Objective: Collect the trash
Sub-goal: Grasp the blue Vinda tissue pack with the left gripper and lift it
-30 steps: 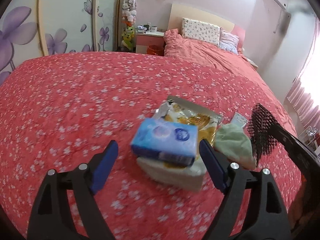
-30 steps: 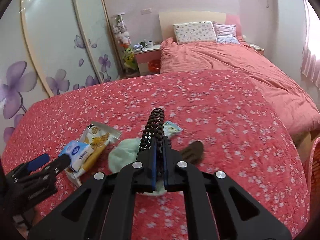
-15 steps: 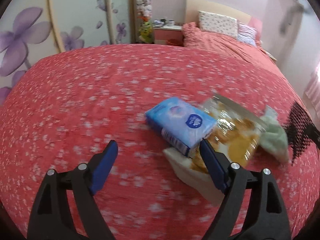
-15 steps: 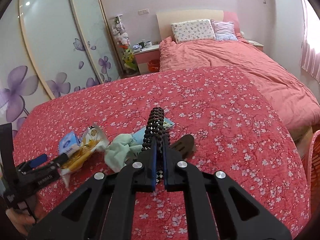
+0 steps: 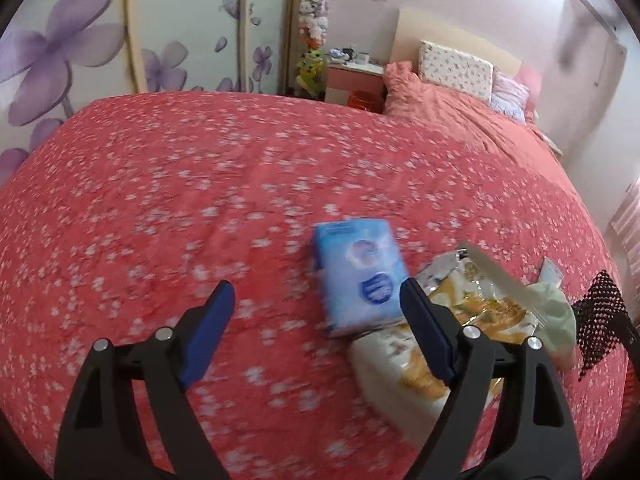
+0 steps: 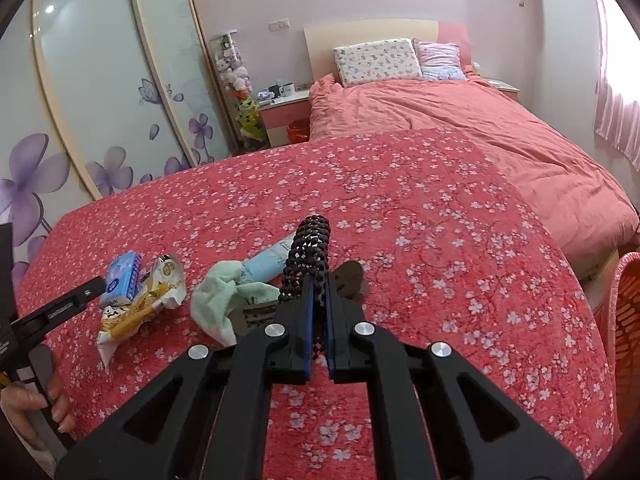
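Note:
A blue tissue pack lies on the red flowered bedspread, partly on a yellow and white snack wrapper. My left gripper is open and empty, just in front of the pack. The pack and the wrapper also show at the left of the right wrist view. My right gripper is shut on a black beaded hair piece held above the bed. A pale green cloth and a light blue packet lie under it.
A pink duvet and pillows lie at the far end of the bed. A bedside table and a wardrobe with purple flowers stand at the left. An orange basket is at the right edge.
My left gripper has swung left, so the tissue pack and wrapper now sit by its right finger. My right gripper has lifted slightly with the hair piece, still shut.

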The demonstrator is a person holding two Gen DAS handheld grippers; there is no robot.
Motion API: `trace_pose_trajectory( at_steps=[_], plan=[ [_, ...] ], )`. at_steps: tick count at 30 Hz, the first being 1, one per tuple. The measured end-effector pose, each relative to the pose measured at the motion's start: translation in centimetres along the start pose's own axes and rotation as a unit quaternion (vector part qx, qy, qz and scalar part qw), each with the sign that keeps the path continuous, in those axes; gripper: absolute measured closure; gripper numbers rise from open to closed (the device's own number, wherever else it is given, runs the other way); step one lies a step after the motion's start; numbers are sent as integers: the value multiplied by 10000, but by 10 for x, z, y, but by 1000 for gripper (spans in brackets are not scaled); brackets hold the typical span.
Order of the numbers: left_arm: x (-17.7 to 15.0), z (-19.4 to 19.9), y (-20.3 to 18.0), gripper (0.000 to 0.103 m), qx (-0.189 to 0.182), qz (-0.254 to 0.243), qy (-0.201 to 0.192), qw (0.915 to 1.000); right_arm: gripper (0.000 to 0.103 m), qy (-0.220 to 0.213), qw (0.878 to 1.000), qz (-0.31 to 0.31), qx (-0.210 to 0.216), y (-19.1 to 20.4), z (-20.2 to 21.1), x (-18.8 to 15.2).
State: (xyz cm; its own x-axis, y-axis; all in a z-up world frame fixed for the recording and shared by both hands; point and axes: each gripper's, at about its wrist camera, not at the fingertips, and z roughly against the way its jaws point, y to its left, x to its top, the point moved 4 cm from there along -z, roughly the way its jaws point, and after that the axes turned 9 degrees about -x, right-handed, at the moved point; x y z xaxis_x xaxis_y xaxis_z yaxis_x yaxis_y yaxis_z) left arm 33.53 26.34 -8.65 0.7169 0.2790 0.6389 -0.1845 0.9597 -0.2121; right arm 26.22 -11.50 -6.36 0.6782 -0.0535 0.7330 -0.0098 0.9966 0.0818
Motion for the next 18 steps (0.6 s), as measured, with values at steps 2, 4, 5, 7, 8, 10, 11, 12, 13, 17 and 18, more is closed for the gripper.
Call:
trace_pose_trajectory(
  at_steps=[2,4,5,7,8,10,11,12,13,17,18],
  plan=[
    [3,-10,-6,20,-16,5,92,10000,98,12,10000,-23,-11,-3,1,-1],
    [3,-17,-10,21,-12,-4,144,9999,98,13,10000,-22,-20,-6,1,-2],
    [4,-20,-12,21,26,-23,164,9999,98,16,10000,-22,-36,-8,1,-3],
    [4,-26,-14,28,64,-50,206,9998,98,32,10000,-38,-53,-11,1,-3],
    [5,-29,-15,29,82,-53,234,9997,98,39,10000,-51,-62,-13,1,-4],
    [5,-34,-15,38,128,-38,298,9995,98,51,9999,-71,-70,-16,0,-5],
    [4,-36,-15,40,143,-17,315,9994,98,61,9999,-95,-74,-18,0,-6],
    [5,-36,-14,42,170,-16,287,9994,98,64,9999,-102,-76,-20,0,-7],
    [6,-37,-13,46,177,-14,289,9994,98,64,9999,-109,-81,-21,0,-7],
    [5,-34,-12,51,128,19,269,9996,98,56,9998,-154,-73,-26,2,-7],
    [5,-33,-11,52,121,11,252,9996,98,45,9998,-170,-76,-27,3,-7]
  ],
)
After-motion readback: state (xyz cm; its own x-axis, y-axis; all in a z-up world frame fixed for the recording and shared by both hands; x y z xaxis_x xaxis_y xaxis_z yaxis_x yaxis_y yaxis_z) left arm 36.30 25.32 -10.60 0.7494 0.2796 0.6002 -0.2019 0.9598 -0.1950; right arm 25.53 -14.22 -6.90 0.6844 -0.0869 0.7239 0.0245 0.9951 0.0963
